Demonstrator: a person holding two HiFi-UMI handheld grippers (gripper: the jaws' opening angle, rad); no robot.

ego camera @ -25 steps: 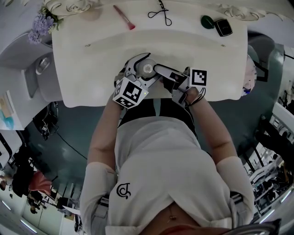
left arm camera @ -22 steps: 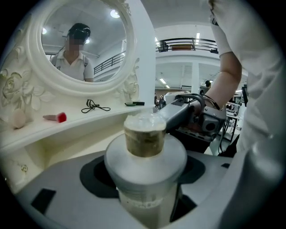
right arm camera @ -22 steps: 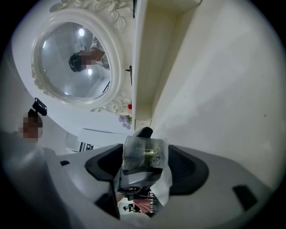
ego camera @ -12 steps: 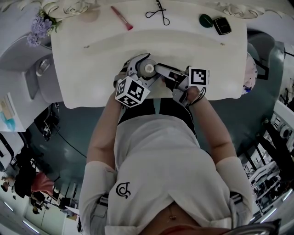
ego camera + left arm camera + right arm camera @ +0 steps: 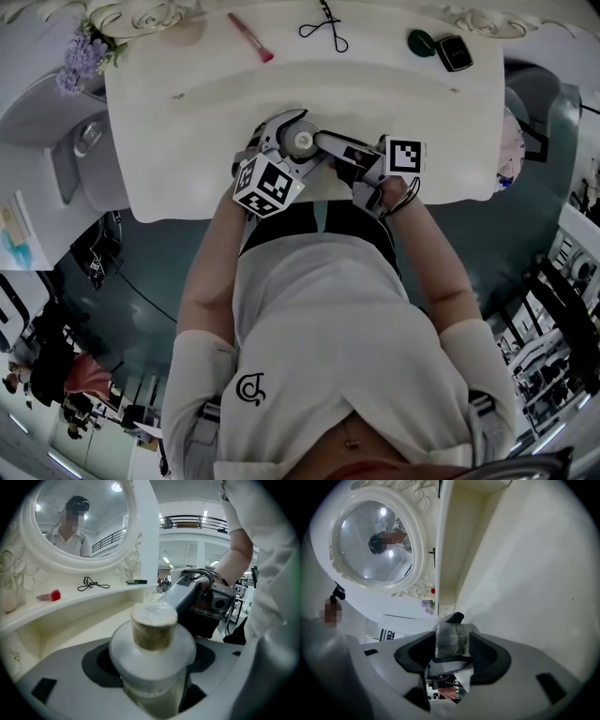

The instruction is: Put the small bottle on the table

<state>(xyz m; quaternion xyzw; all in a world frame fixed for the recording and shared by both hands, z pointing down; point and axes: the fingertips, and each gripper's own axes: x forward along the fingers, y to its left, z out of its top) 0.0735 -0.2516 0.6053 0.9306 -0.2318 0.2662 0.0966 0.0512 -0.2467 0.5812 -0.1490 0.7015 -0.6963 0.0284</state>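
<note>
The small frosted bottle (image 5: 302, 142) (image 5: 152, 660) is over the white dressing table (image 5: 187, 169) near its front edge. My left gripper (image 5: 296, 141) (image 5: 152, 672) is shut on its body. Its short cap (image 5: 153, 630) points up in the left gripper view. My right gripper (image 5: 321, 142) (image 5: 452, 644) comes in from the right, and one of its fingers (image 5: 183, 597) lies against the cap. Its jaws have just been closing, and in the right gripper view the pads press on the clear cap (image 5: 452, 641). I cannot tell whether the bottle's base rests on the table.
Along the table's back shelf lie a red-tipped brush (image 5: 253, 36), a black wire tool (image 5: 325, 23), a green object (image 5: 423, 43) and a black compact (image 5: 457, 55). Purple flowers (image 5: 82, 52) stand at the left corner. An oval mirror (image 5: 79, 522) rises behind.
The left gripper's marker cube has shifted slightly. Both grippers and the bottle stay in the same spot at the table's front edge.
</note>
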